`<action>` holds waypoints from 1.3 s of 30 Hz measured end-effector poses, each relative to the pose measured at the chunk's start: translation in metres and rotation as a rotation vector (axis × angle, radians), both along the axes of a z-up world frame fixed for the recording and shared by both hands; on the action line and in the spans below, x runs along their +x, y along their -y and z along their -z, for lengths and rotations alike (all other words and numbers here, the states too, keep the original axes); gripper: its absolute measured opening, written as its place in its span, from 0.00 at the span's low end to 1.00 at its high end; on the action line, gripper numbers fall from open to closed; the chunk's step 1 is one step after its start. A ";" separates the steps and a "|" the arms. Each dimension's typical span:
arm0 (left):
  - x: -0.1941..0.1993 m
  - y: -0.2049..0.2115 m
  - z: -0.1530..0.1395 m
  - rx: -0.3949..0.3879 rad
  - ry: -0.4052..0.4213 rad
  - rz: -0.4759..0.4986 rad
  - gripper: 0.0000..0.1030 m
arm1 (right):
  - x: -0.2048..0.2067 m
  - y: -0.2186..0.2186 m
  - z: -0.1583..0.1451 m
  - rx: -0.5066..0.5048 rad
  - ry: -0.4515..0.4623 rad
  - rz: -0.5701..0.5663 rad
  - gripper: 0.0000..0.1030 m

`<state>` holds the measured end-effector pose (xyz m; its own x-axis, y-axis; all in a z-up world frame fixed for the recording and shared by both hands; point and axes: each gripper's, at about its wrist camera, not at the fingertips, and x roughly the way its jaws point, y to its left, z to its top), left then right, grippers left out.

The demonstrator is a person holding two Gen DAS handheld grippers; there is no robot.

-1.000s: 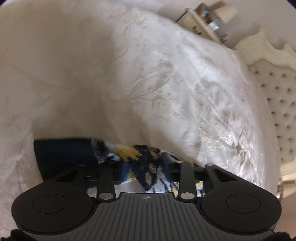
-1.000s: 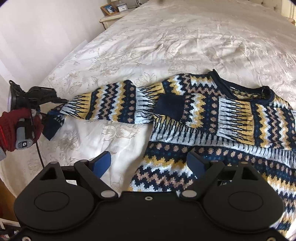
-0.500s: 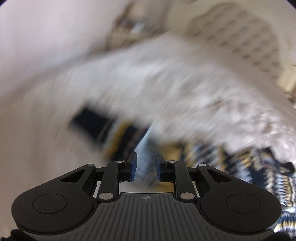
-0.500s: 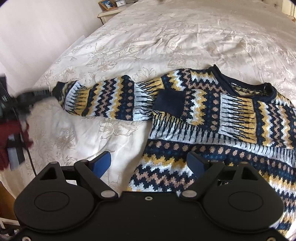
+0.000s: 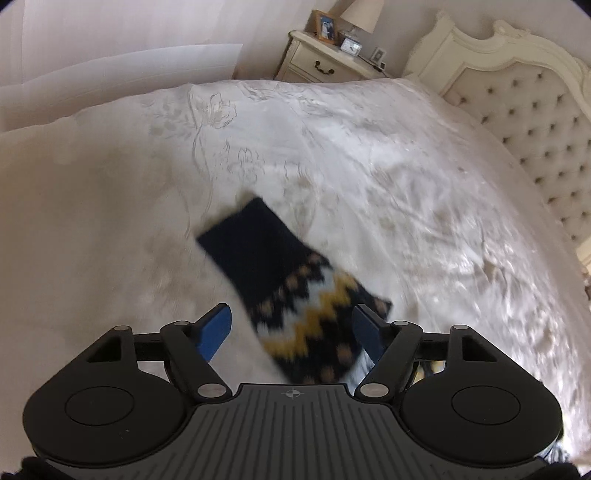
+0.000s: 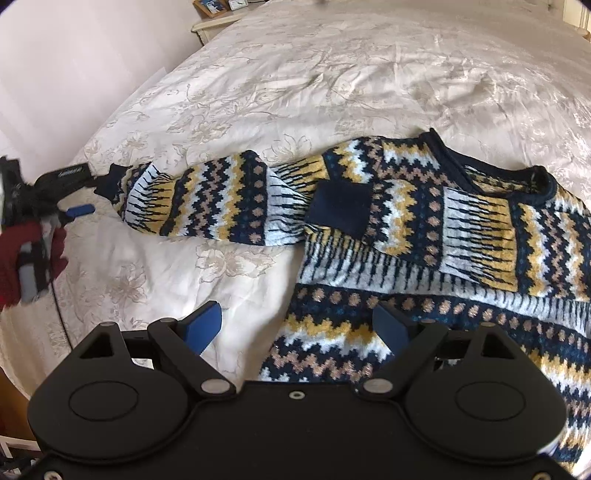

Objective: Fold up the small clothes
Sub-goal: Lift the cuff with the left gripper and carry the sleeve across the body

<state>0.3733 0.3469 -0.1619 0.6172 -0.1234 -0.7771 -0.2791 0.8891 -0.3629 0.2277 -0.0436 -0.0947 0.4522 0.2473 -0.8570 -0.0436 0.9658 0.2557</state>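
Home bedroom. Big bed (image 5: 369,155) w/ cream floral-embroidered bedspread (image 6: 332,74), filling most of both views. Tufted, buttoned headboard (image 5: 535,122) in carved cream frame at far end. Cream nightstand (image 5: 325,61) beside it, w/ drawer pull, lamp (image 5: 360,13), framed photo (image 5: 325,26) and small clock (image 5: 350,45) on top. Pale plain walls, sheer curtain (image 5: 110,48) at left. Patterned knit sweater (image 6: 443,229) spread on the bedspread. Domestic furnishings throughout.

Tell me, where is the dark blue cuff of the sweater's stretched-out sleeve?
In the left wrist view the cuff lies on the white bedspread, just ahead of the opening left hand-held gripper, pointing toward the nightstand.
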 end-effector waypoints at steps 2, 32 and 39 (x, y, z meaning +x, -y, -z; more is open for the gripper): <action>0.012 -0.003 0.009 -0.001 -0.017 0.001 0.69 | 0.003 -0.002 0.001 0.001 -0.002 0.000 0.87; 0.023 0.016 -0.008 0.087 0.035 -0.025 0.13 | 0.001 0.019 0.020 0.018 -0.048 0.079 1.00; -0.004 0.069 -0.083 0.107 0.201 0.053 0.13 | -0.025 0.043 0.017 0.047 -0.020 0.096 1.00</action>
<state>0.3692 0.2783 -0.0790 0.7560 -0.0829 -0.6493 -0.1628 0.9370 -0.3091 0.2030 -0.0869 -0.1113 0.4585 0.2442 -0.8545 0.0540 0.9521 0.3011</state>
